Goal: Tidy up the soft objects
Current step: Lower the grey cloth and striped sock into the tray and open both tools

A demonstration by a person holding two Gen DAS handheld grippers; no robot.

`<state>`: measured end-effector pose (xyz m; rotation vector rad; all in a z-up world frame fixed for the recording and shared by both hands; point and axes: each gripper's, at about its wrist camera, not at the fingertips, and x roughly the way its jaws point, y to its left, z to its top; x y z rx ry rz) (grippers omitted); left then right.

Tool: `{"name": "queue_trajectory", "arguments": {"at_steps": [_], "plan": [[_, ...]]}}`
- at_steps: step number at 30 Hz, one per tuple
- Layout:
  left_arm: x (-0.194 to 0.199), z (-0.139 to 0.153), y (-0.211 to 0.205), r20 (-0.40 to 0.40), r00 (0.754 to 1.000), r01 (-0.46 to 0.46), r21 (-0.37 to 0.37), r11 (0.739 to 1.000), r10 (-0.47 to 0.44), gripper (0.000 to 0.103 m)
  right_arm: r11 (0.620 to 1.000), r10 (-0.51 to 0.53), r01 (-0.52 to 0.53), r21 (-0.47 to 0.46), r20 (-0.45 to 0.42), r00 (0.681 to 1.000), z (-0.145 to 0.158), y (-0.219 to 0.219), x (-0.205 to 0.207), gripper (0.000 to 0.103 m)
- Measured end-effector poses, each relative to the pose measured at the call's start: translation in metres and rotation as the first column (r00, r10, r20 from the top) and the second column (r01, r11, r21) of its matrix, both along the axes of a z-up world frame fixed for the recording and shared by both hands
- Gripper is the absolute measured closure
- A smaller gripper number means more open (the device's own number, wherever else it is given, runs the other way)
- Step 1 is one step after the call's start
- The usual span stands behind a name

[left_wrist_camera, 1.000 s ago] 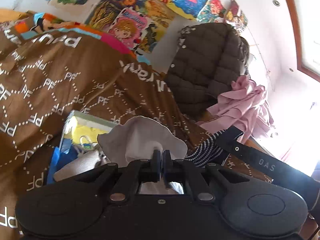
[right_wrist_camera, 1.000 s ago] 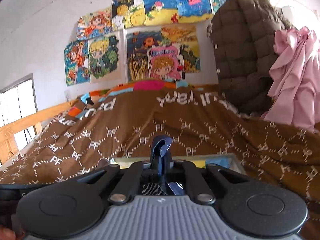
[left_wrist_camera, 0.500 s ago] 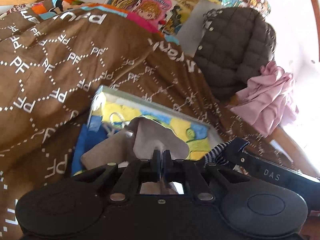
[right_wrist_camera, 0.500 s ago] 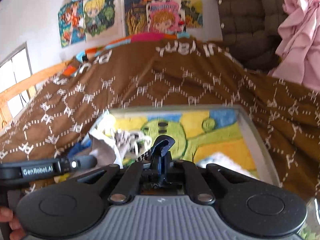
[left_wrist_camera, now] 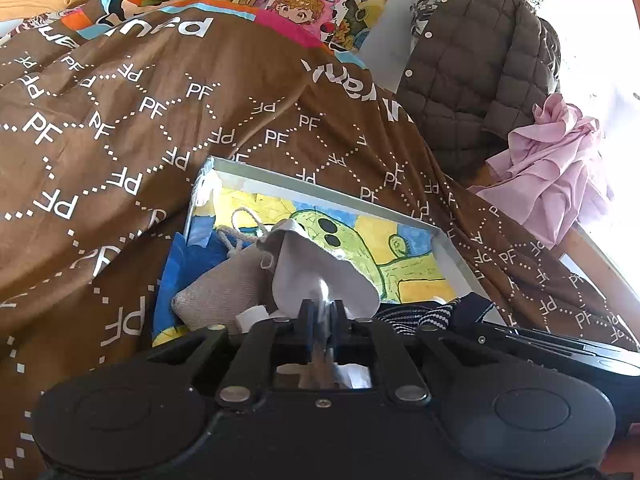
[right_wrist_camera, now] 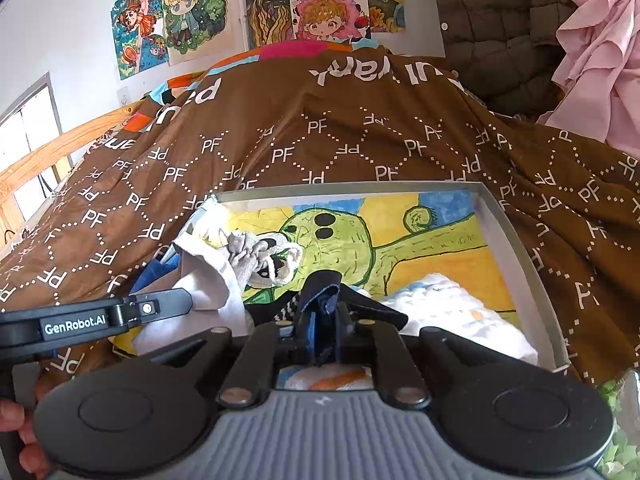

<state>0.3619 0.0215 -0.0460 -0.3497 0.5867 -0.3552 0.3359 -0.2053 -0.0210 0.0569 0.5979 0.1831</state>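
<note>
Left wrist view: left gripper (left_wrist_camera: 323, 312) pitched down over the tray (left_wrist_camera: 320, 191); jaws just been opening, a narrow gap, pale cloth pouch (left_wrist_camera: 320, 276) between them, resting in the tray's near-left part.

Right wrist view: right gripper (right_wrist_camera: 323, 322) likewise angled down; jaws just been opening, narrow, dark navy fabric (right_wrist_camera: 320, 292) between; tray floor beyond lies free to the far rim.

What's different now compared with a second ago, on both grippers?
Both grippers came down over the painted tray on the brown bedspread, lowering the drawstring pouch and the dark striped cloth into it. The left gripper has just been opening, pale fabric still between its fingers; the right gripper likewise, with dark cloth between them. The tray, bedspread, quilted jacket and pink garment stayed put.
</note>
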Motion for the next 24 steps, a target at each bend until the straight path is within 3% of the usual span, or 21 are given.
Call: {"name": "queue_trajectory", "arguments": {"at_steps": [8, 10, 13, 17, 22, 24], "plan": [[-0.003, 0.004, 0.003, 0.007, 1.000, -0.021, 0.015, 1.000, 0.021, 0.085, 1.000, -0.030, 0.030, 0.004, 0.010, 1.000, 0.006, -0.008, -0.007, 0.069], [-0.005, 0.007, 0.004, 0.016, 1.000, -0.027, 0.014, 1.000, 0.027, 0.074, 0.999, -0.034, 0.034, 0.004, 0.009, 0.999, 0.007, -0.009, -0.008, 0.062], [-0.008, 0.010, 0.004, 0.026, 0.999, -0.029, 0.020, 0.999, 0.028, 0.069, 0.999, -0.039, 0.039, -0.003, 0.010, 0.999, 0.009, -0.010, -0.011, 0.048], [-0.012, 0.011, 0.003, 0.024, 0.999, -0.036, 0.030, 0.999, 0.035, 0.063, 0.999, -0.047, 0.047, 0.013, 0.005, 0.999, 0.012, -0.014, -0.014, 0.041], [-0.021, 0.016, 0.006, 0.052, 0.997, -0.064, 0.035, 0.997, 0.063, 0.044, 0.998, -0.063, 0.062, 0.029, 0.020, 0.998, 0.020, -0.018, -0.020, 0.029], [-0.025, 0.020, 0.007, 0.065, 0.995, -0.073, 0.035, 0.997, 0.070, 0.040, 0.998, -0.067, 0.066, 0.020, 0.036, 0.997, 0.025, -0.018, -0.025, 0.025]]}}
